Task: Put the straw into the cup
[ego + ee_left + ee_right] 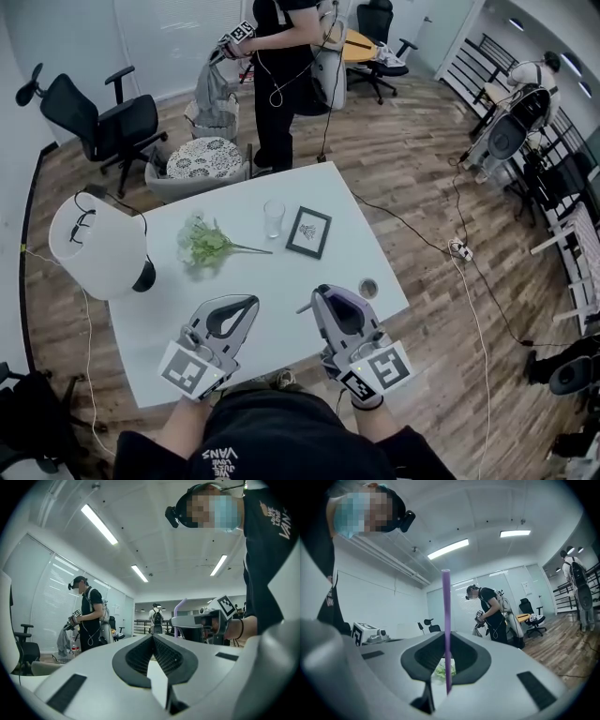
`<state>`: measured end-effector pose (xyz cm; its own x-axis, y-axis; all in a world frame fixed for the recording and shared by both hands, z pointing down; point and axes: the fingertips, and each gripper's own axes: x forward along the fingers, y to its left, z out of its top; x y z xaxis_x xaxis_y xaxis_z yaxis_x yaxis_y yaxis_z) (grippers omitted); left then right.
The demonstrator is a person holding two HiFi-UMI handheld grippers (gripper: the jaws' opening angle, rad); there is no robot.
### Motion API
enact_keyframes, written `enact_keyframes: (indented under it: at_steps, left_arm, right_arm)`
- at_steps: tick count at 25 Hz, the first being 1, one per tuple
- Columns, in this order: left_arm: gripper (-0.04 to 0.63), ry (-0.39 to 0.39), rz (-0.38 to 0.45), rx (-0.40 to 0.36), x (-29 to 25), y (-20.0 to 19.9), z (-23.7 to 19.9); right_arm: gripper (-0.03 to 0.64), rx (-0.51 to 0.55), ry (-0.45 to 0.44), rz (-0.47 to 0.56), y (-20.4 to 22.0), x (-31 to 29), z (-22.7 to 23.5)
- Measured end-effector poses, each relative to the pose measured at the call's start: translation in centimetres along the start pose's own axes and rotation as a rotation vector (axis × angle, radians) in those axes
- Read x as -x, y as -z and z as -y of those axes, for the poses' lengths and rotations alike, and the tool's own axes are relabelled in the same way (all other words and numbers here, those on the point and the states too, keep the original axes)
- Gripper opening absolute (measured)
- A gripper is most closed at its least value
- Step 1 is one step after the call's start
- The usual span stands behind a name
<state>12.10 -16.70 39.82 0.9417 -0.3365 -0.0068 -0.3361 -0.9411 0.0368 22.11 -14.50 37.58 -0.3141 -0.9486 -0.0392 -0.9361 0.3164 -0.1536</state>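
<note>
A purple straw (446,620) stands upright between the jaws of my right gripper (446,638), which is shut on it near its lower end. From the left gripper view the same straw (179,608) rises beside the right gripper. A clear glass cup (274,217) stands upright on the white table (281,281), far ahead of both grippers. My right gripper (320,293) hovers over the table's near right part. My left gripper (252,302) is level beside it, jaws together and empty, its tips (152,637) meeting.
Left of the cup lies a bunch of green flowers (208,244), and right of it a framed picture (308,232). A white lamp (97,246) stands at the table's left edge. A small round item (368,288) sits near the right edge. A person (286,66) stands beyond the table.
</note>
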Motion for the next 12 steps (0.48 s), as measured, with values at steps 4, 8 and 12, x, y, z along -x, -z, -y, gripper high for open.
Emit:
enact_keyframes:
  at_steps: [4, 8, 12]
  left_arm:
    - [0.011, 0.021, 0.0, 0.001, 0.3, 0.1, -0.4]
    - [0.011, 0.035, 0.004, 0.011, 0.5, 0.1, -0.7]
    - [0.011, 0.03, 0.004, 0.012, 0.4, 0.5, -1.2]
  right_arm:
    - [0.046, 0.006, 0.01, 0.002, 0.0, -0.7, -0.4]
    - [0.046, 0.014, 0.019, 0.003, -0.1, -1.2, -0.6]
    - [0.046, 0.02, 0.016, 0.007, 0.0, -1.7, -0.3]
